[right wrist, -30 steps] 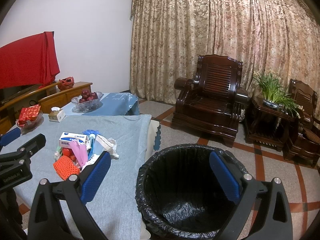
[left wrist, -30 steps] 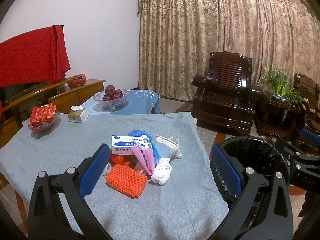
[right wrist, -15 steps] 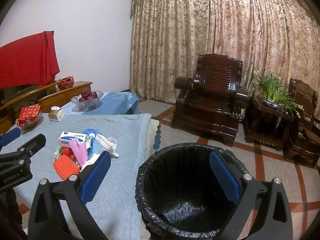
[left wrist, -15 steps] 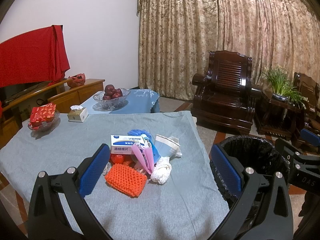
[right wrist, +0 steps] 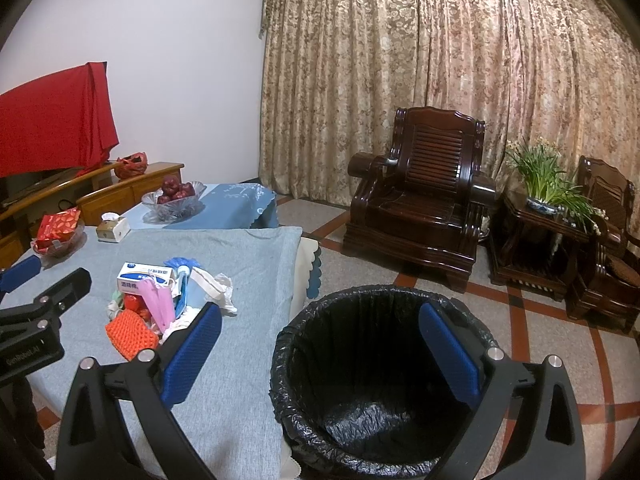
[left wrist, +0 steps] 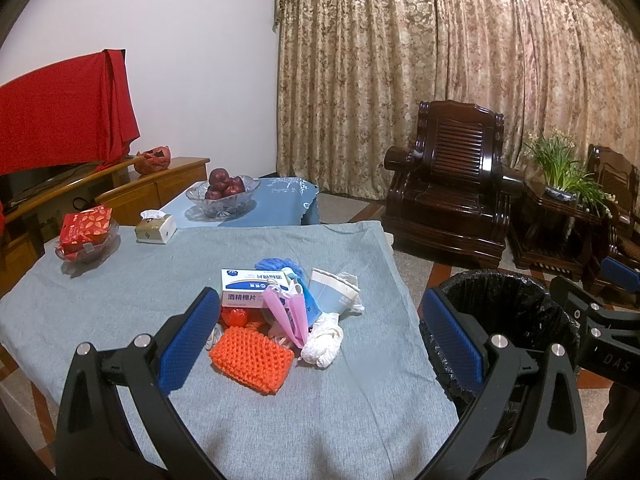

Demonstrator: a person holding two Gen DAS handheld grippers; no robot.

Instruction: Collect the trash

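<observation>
You had collected nothing: the bin (right wrist: 372,380) lay empty, the trash (left wrist: 280,316) sat heaped on the table (left wrist: 120,280), and both your grippers, left (left wrist: 320,348) and right (right wrist: 320,356), gaped empty.

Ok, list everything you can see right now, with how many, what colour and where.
orange foam net: 1, orange, front of the trash pile on the table
swab box: 1, white and blue, back of the pile
pink mask: 1, pink, pile centre
white wad: 1, white, pile's right side
bin: 1, black liner, floor right of the table, empty
table: 1, grey cloth
apple bowl: 1, glass, far blue table
tissue box: 1, white, far left
armchair: 1, dark wood, by the curtain
left gripper: open, above the pile
right gripper: open, over the bin
</observation>
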